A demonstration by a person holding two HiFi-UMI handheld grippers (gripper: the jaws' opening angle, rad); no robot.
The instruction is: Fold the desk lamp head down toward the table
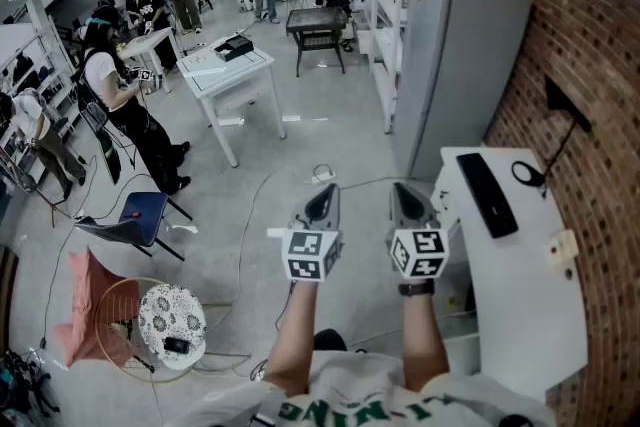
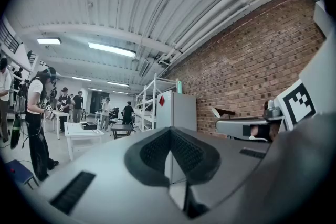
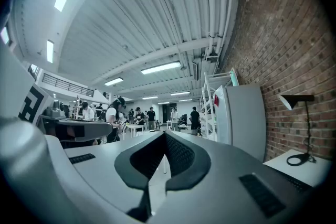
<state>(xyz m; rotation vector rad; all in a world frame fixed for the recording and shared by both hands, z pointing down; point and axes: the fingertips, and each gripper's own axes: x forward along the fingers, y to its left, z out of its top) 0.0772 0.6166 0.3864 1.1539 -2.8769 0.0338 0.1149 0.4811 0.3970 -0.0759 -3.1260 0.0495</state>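
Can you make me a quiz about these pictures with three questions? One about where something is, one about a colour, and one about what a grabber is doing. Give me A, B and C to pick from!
1. Where is the desk lamp compared with the white desk?
A) under it
B) on top of it, by the brick wall
C) far across the room from it

2. What colour is the desk lamp?
A) red
B) yellow
C) black

3. How are the jaws of the left gripper?
A) shut, with nothing between them
B) wide open
C) clamped on the lamp

Answers:
1 B, because the lamp's base rests on the far end of the desk, next to the bricks.
2 C, because its head, stem and base are all black.
3 A, because the left gripper view shows the pads meeting, with only the room beyond them.
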